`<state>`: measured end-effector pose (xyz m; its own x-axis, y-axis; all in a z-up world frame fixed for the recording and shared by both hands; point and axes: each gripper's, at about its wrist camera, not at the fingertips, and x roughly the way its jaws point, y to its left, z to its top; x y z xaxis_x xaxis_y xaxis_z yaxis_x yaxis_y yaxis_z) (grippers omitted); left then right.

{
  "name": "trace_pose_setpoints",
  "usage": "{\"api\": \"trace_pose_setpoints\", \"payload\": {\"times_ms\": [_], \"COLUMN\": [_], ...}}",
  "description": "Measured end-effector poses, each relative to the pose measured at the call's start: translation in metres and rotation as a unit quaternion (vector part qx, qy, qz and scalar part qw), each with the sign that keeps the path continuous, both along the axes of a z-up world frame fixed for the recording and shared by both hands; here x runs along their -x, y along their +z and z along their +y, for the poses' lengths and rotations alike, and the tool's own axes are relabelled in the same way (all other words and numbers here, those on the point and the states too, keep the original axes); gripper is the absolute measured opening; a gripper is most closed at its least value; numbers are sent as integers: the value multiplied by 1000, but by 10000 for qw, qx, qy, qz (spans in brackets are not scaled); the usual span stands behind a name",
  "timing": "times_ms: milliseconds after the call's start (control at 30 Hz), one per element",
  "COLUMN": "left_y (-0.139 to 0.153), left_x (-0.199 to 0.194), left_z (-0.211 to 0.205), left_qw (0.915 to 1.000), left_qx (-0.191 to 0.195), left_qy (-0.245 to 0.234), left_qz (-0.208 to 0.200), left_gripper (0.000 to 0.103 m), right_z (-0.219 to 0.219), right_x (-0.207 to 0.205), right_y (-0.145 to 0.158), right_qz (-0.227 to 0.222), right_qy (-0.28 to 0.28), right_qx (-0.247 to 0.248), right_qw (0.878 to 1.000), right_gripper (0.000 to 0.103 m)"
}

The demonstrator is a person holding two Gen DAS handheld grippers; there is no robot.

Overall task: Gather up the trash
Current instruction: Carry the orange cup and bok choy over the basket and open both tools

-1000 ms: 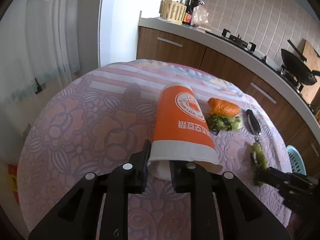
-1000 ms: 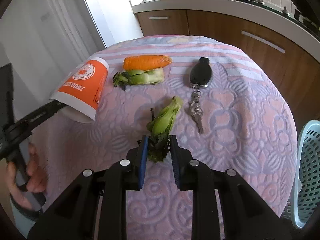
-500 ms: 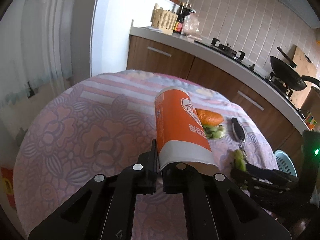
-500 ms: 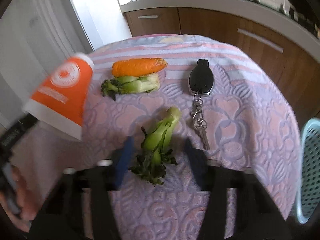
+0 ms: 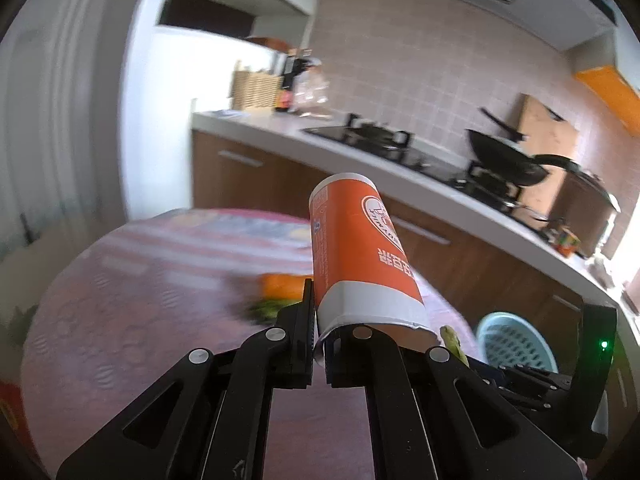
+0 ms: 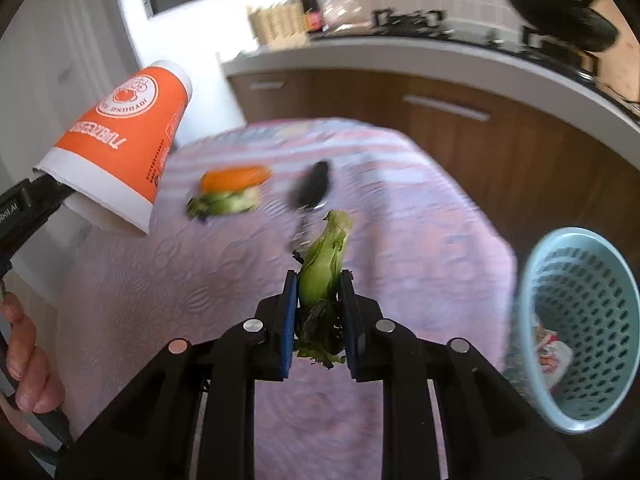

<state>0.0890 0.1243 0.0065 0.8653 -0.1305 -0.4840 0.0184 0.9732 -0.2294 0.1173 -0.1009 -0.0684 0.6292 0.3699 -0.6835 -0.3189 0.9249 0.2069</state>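
Up off the surface (image 6: 420,208), both tongs carry something. The left tongs (image 5: 318,350) are pinching the rim of an orange paper cup (image 5: 356,252), one finger outside the white band and the other inside the mouth, so the cup sticks out ahead of them with its base pointing toward the kitchen counter (image 5: 400,176). From the right wrist camera the same cup (image 6: 124,148) hangs in the air at the left, tilted with its mouth down and toward the left tongs, clear of the floral purple cloth that covers the surface.

The right tongs (image 6: 318,316) are pressed in on a bok choy scrap (image 6: 324,268), the blue pads (image 6: 289,320) clamping its dark wilted leaves while the pale green stem stands up and forward between the fingers. It too is held above the cloth.

Lying on the surface farther back, blurred, are a carrot (image 6: 234,176) touching a second piece of bok choy (image 6: 224,204), and to their right a black car key fob (image 6: 312,188) with keys trailing toward the camera.

A light blue perforated waste basket (image 6: 580,304) stands beside the surface at the right, below its edge, with a crumpled wrapper (image 6: 552,344) inside. A bare hand (image 6: 24,356) grips the left handle at the lower left
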Motion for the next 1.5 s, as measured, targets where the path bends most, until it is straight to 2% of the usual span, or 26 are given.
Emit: {"api": "trace_pose_setpoints", "payload": {"times_ms": [67,100,300,500,700,867,1067,1100,1200,1233,1267,1333,1500], "left_y": [5,7,17,12,-33,-76,-103,-107,-120,-122,-126,-130,-125], "left_x": [-3,-5,-21,-40,-71,-95,-110,-111,-114,-112,-109,-106,-104], "left_z": [-25,-36,-107,-185,-263,-310,-334,-336,-343,-343,-345,-343,-324], "left_qw": [9997,9995,9957,9886,9709,9612,9552,9543,9436,9426,9397,9350,9409], "left_qx": [-61,-94,-119,-70,167,-22,-378,-434,-683,-805,-995,-1067,-766], "left_qy": [-211,-299,-914,-1506,-2262,-2420,-2456,-2454,-2568,-2568,-2615,-2709,-2640], "left_qz": [-47,-59,-100,29,767,1324,1607,1651,1975,1979,1968,2027,1979], "left_gripper": [2,2,2,2,2,2,2,6,59,60,60,60,60], "right_z": [-30,-44,-119,-190,-262,-296,-314,-316,-319,-320,-321,-320,-313], "right_x": [5,8,23,23,19,13,3,0,-8,-9,-10,-9,-7], "right_y": [8,13,31,26,2,-25,-45,-49,-54,-56,-56,-57,-54], "right_qz": [57,-7,-440,-501,-248,82,342,421,546,575,588,565,535], "right_qy": [-52,-165,-853,-1391,-2000,-2298,-2443,-2458,-2465,-2487,-2506,-2564,-2518], "right_qx": [-406,-454,-326,-288,-398,-425,-479,-516,-630,-665,-675,-656,-621], "right_qw": [9991,9988,9948,9886,9787,9723,9679,9670,9655,9646,9640,9627,9643], "right_gripper": [18,18,18,18,18,18,19,19,24,30,41,51,51]}}
